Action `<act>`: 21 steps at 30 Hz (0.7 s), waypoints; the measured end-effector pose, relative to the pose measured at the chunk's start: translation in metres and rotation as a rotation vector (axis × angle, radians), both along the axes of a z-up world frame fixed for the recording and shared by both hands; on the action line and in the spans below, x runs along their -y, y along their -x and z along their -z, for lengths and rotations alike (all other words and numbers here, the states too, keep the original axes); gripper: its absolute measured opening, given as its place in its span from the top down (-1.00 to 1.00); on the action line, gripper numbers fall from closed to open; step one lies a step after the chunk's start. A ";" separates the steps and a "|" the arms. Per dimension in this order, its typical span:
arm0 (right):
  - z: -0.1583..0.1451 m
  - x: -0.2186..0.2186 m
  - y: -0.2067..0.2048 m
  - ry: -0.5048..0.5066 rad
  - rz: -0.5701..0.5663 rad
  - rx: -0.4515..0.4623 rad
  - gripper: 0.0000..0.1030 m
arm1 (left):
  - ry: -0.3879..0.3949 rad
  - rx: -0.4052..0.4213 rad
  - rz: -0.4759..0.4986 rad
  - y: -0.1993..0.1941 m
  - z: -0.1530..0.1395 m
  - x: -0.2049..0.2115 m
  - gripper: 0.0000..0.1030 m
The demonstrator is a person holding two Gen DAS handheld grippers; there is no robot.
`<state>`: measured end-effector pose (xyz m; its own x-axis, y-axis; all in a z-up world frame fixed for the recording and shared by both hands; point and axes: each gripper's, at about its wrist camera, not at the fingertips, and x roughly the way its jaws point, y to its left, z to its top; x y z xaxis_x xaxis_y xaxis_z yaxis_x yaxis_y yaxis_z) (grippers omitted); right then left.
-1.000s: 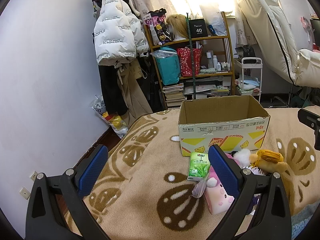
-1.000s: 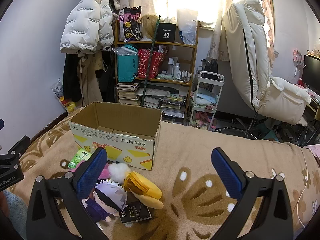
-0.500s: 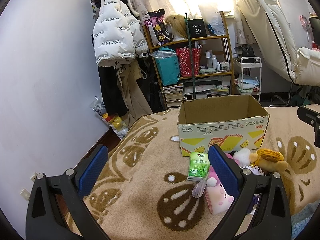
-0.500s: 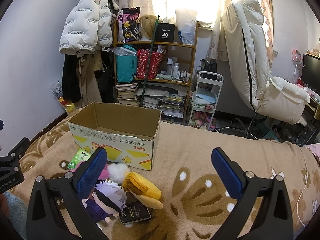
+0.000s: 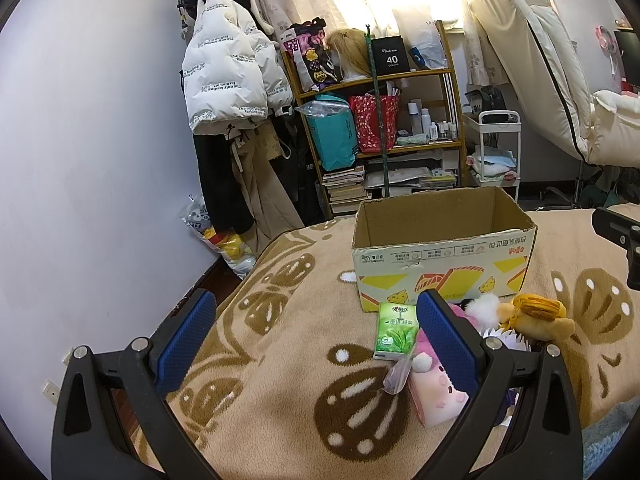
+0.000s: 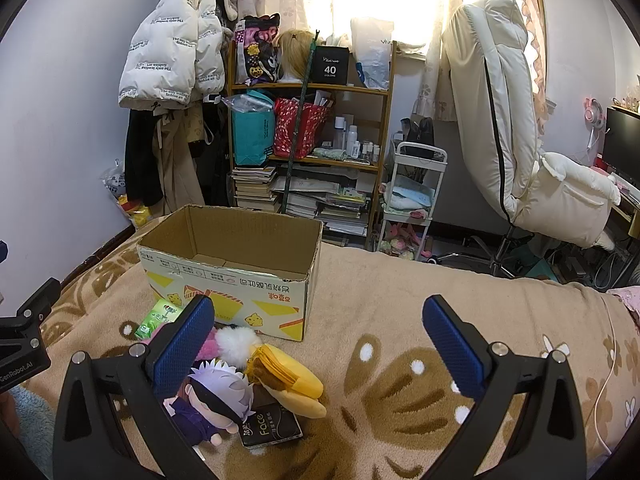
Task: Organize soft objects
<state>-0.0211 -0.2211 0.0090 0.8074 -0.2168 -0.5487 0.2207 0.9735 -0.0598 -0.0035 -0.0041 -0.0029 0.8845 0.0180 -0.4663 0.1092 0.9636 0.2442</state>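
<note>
An open, empty cardboard box [image 5: 442, 254] [image 6: 236, 268] stands on the beige blanket. In front of it lies a pile: a green tissue pack [image 5: 394, 330] [image 6: 158, 314], a pink plush [image 5: 434, 392], a white pompom [image 6: 236, 340], a yellow plush [image 5: 536, 316] [image 6: 290, 376], a white-haired doll in purple [image 6: 216, 398] and a black tissue pack [image 6: 270, 432]. My left gripper [image 5: 316, 344] is open and empty, left of the pile. My right gripper [image 6: 320, 350] is open and empty, hovering over the pile's right side.
The brown-patterned blanket [image 6: 420, 360] covers the bed. Behind it stand a cluttered shelf [image 6: 308, 140], a white jacket on the wall [image 5: 232, 76], a small white cart [image 6: 412, 196] and a white chair [image 6: 520, 128].
</note>
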 end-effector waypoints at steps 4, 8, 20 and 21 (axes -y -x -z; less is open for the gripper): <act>-0.006 0.003 0.000 -0.002 0.000 0.001 -1.00 | -0.002 0.002 0.000 0.000 0.000 0.000 -0.93; -0.006 0.003 0.000 -0.001 -0.002 0.001 -1.00 | -0.009 -0.004 0.004 0.000 0.001 0.000 -0.93; -0.004 0.002 -0.004 -0.006 -0.020 -0.020 -1.00 | -0.018 -0.058 0.012 -0.012 0.007 0.001 -0.93; -0.003 0.001 -0.005 -0.006 -0.022 -0.025 -1.00 | -0.019 -0.064 0.014 -0.013 0.008 0.001 -0.93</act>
<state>-0.0166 -0.2218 0.0118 0.7981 -0.1963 -0.5696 0.1981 0.9784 -0.0595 0.0094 -0.0055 -0.0105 0.8529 0.0149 -0.5219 0.1388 0.9572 0.2541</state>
